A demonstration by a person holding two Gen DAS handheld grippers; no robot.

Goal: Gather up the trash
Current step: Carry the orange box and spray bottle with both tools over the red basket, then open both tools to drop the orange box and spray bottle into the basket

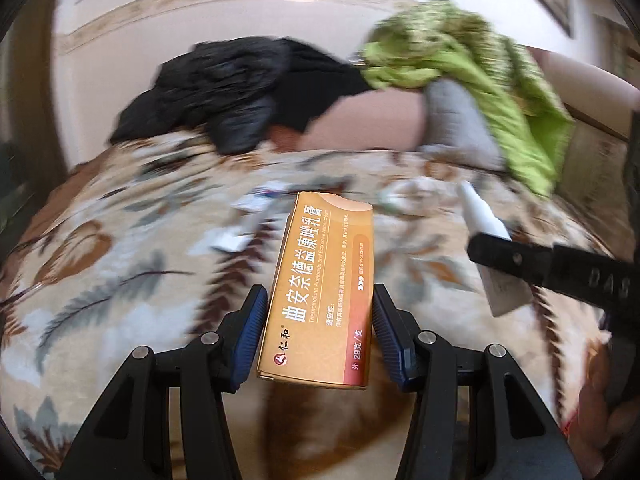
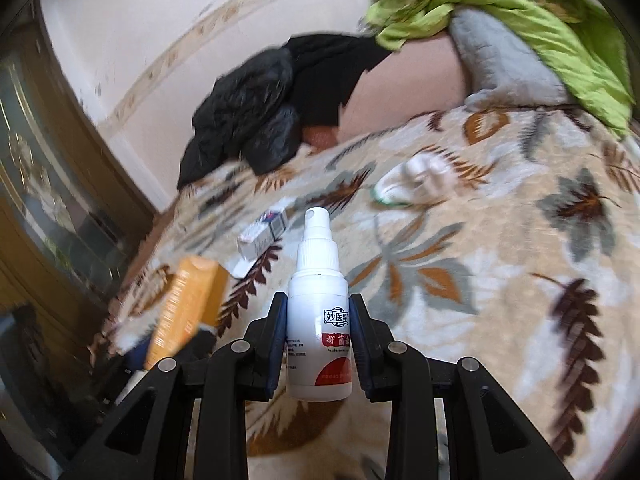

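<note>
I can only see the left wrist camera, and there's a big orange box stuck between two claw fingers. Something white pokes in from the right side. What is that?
Observer: A white spray bottle, gripped in the right claw. It has a red and white label.
Visitor: Is it standing up in there?
Observer: It lies along the fingers, nozzle pointing away from the camera.
Visitor: Anything left on the blanket that I'm missing behind my box?
Observer: A small white carton with a blue and red end lies on the leaf-print blanket, beyond the orange box. A crumpled white wad lies further right.
</note>
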